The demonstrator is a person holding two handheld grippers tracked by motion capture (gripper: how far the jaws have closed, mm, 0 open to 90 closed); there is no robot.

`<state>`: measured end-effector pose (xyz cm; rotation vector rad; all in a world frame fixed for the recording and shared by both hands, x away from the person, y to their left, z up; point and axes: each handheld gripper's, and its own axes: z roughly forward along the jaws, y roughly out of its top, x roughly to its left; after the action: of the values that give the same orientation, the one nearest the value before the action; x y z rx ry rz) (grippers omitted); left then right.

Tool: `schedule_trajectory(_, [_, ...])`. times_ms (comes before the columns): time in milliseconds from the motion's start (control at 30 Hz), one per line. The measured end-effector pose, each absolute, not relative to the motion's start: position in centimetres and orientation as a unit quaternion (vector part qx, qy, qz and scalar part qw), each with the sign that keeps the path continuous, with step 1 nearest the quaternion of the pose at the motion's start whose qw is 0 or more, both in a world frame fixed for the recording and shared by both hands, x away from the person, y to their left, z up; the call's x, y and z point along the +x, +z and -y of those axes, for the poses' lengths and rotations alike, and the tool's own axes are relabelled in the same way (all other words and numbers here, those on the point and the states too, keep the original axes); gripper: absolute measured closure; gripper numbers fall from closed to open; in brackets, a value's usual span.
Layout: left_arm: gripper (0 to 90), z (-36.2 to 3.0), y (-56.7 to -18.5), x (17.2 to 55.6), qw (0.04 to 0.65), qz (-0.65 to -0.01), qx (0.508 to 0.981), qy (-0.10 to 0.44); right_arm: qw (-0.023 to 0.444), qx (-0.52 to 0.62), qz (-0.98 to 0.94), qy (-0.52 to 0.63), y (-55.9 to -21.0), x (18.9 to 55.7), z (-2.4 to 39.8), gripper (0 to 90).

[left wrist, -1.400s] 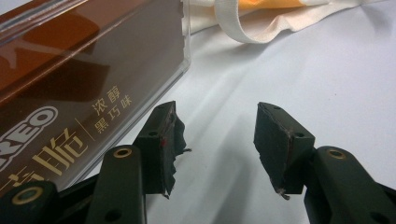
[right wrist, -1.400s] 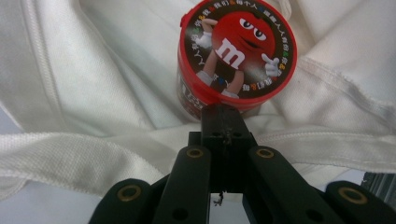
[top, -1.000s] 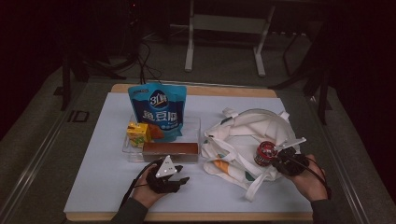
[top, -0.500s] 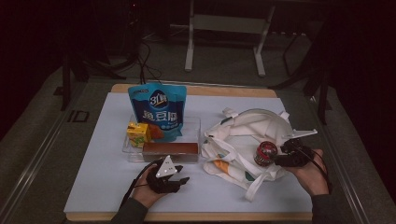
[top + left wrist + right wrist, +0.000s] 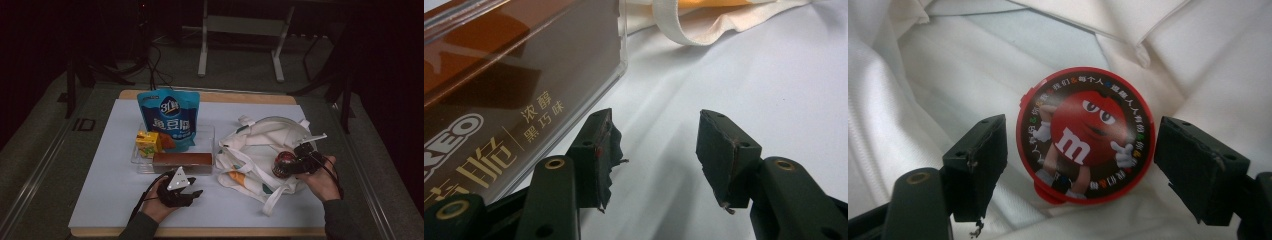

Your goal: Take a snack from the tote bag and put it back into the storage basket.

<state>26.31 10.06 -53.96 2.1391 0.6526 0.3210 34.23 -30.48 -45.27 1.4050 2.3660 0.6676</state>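
A round red candy tin (image 5: pixel 1085 137) was seen lying on the white cloth bag (image 5: pixel 260 150) at the right side of the desk (image 5: pixel 100 190). The right gripper (image 5: pixel 1080 165) was held over it with its jaws just opened; the tin sat between them, and a gap was seen at each side. The left gripper (image 5: pixel 656 145) was rested low on the desk's pale cover with its jaws parted and nothing between them. Just beside it, a brown biscuit box (image 5: pixel 499 100) was seen in a clear tray (image 5: pixel 137 162), together with a blue snack pouch (image 5: pixel 170 117) and a yellow carton (image 5: pixel 147 142).
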Motion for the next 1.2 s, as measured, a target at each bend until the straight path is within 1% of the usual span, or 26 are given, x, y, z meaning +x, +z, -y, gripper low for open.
schedule_trajectory(367, [49.4,-10.0,-54.0,26.3,0.426,-0.260,0.857,0.129,0.145,0.485,-0.836,0.213,-46.3,35.1,30.1,20.5])
schedule_trajectory(667, [49.3,-10.0,-54.0,26.3,0.426,-0.260,0.857,0.129,0.146,0.484,-0.841,0.193,-47.0,35.5,29.9,24.0])
schedule_trajectory(1200, [49.0,-10.0,-54.0,26.3,0.426,-0.262,0.856,0.128,0.157,0.482,-0.837,0.205,-46.6,35.2,29.4,25.3])
